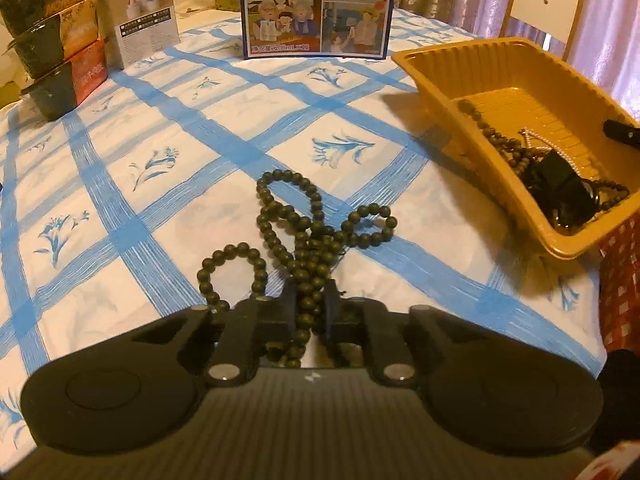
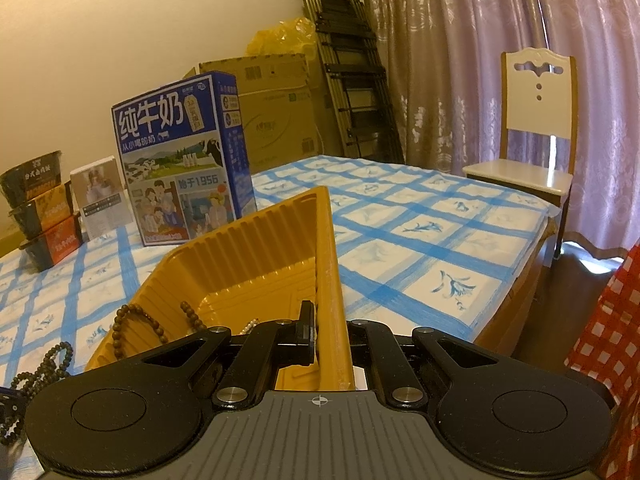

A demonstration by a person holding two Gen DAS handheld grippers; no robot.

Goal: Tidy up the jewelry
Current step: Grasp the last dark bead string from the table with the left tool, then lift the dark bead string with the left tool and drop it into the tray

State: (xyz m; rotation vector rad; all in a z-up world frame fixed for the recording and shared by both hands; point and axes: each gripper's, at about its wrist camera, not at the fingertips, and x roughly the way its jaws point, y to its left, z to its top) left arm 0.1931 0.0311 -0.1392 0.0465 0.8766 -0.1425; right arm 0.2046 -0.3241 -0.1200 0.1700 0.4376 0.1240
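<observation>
Left gripper pinched shut on the bead necklace, its loops sprawled across the checked tablecloth. Right gripper clamped on the yellow tray rim, more beads inside. Limp, light, tangle-prone by the look; best taken at a bunched cluster, lifted clear before swinging trayward.

left tool: clamped on bead strand | strand loops on tablecloth | yellow tray: right
</observation>
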